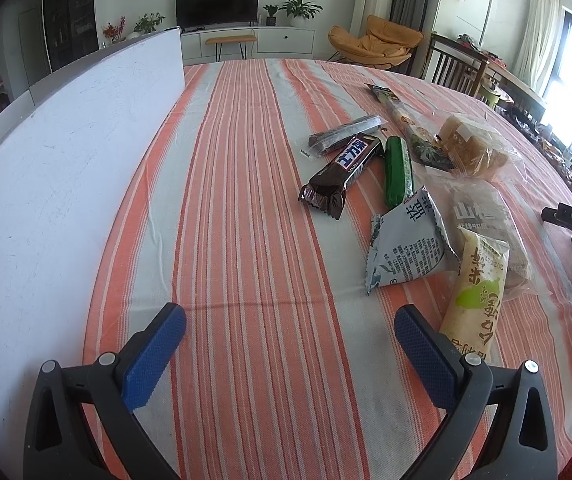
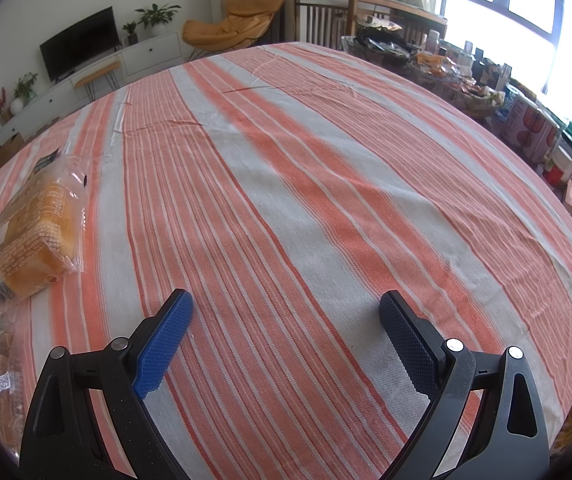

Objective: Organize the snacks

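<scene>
One striped surface (image 1: 245,200), one white box (image 1: 65,160) along its left edge. Two grippers, left gripper (image 1: 290,320) and right gripper (image 2: 286,308), both spread wide, nothing held. Eight snacks clustered right of the left gripper: one bread bag (image 1: 474,148), one brown chocolate bar (image 1: 342,168), one green pack (image 1: 397,170).

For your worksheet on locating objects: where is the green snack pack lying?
In the left wrist view, right of centre on the striped cloth, the green snack pack lies between the brown chocolate bar and the bread bag.
</scene>
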